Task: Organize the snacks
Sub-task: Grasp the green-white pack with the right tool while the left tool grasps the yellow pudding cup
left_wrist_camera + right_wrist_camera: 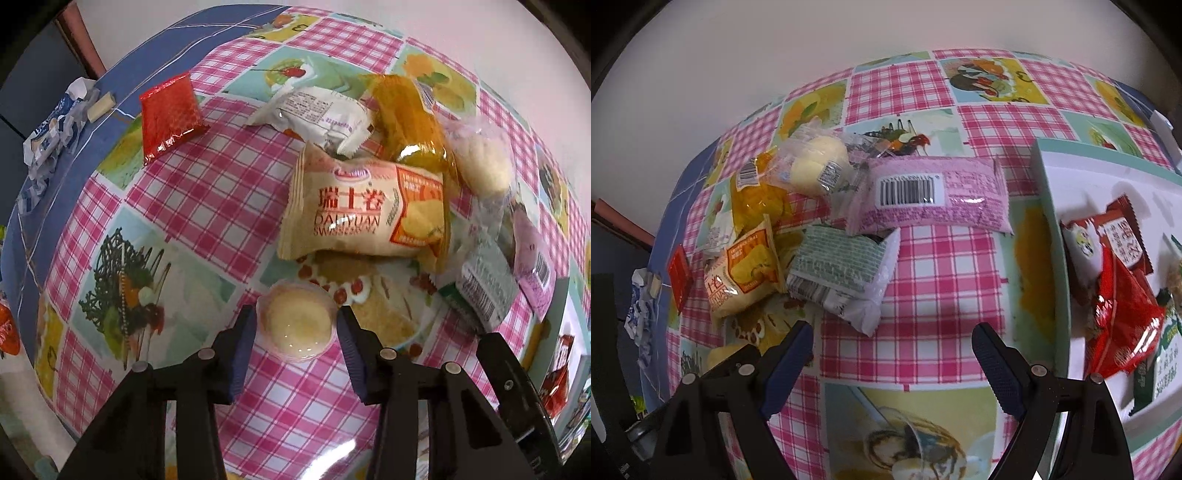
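a small round pudding cup (298,320) with a pale yellow filling and a clear lid sits on the worktop (229,206), between the two fingers of the left gripper (298,328); the blue-padded fingers (242,343) stand just beside the cup on either side, and whether they press on it cannot be told. just beyond the cup lies a beige swiss roll packet (362,218), and behind that a pile of snacks: a white wrapper (314,110), an orange-yellow clear bag (413,122) and a clear bag of pale round buns (480,162). to the right of the pile are a green-and-white packet (484,288) and a pink packet (532,258) with a barcode. a red foil sachet (168,112) lies apart on the left, and crumpled blue-and-white wrappers (51,136) sit near the worktop's blue edge. the worktop wears a pink checked cloth with dessert pictures. in the right wrist view, the right gripper (892,345) hovers over bare cloth with its fingers (786,365) wide apart and nothing between them. ahead of it lie the green-and-white packet (846,280) and the pink packet (931,195). to its right is a white box (1052,192) with a mint-green rim, holding red snack packets (1119,314).
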A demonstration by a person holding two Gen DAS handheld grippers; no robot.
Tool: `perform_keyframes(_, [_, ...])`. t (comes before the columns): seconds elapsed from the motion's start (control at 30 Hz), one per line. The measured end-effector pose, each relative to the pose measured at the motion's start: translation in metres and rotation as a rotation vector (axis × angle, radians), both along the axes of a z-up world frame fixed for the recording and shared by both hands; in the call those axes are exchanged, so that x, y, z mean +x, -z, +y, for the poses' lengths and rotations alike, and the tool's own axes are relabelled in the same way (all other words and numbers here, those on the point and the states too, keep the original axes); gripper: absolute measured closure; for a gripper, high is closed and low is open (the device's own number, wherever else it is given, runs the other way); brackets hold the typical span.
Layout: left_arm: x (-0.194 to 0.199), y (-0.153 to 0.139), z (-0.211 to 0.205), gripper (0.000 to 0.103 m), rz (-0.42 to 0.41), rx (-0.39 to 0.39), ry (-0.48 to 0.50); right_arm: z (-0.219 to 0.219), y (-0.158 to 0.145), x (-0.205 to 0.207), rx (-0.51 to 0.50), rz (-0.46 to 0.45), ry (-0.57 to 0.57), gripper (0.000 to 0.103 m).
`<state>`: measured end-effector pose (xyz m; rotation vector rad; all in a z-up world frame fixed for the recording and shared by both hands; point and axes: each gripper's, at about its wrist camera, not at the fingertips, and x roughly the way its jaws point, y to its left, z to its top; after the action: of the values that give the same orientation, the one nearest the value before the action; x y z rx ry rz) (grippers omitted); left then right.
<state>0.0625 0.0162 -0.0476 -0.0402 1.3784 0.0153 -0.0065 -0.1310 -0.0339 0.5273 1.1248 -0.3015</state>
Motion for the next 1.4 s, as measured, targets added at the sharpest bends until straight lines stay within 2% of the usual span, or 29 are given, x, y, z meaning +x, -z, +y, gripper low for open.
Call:
perform_keyframes(0.37, [0.035,-0.010,0.010,0.056,-0.011,-0.019,-0.022,0.010,0.004,0.036,-0.019,-0.010,-0.011,0.013])
perform_keyframes(0.67, [0.030,-0.011,0.008,0.056,-0.017,0.003,-0.002,0.019,0.010,0.057,-0.063,-0.005,-0.026,0.013])
perform_keyframes(0.73, [0.031,-0.013,0.008,0.056,-0.018,0.004,-0.001,0.019,0.011,0.057,-0.069,-0.007,-0.028,0.014])
perform_keyframes(0.87, [0.033,-0.015,0.008,0.056,-0.025,0.010,0.000,0.019,0.010,0.055,-0.106,0.006,-0.040,0.027])
perform_keyframes(0.9, [0.028,-0.005,0.008,0.056,-0.027,0.010,-0.001,0.018,0.010,0.054,-0.100,0.005,-0.038,0.027])
perform_keyframes(1.4, [0.017,-0.005,0.005,0.056,-0.046,0.033,0.015,0.003,0.011,0.026,-0.111,0.035,0.007,0.034])
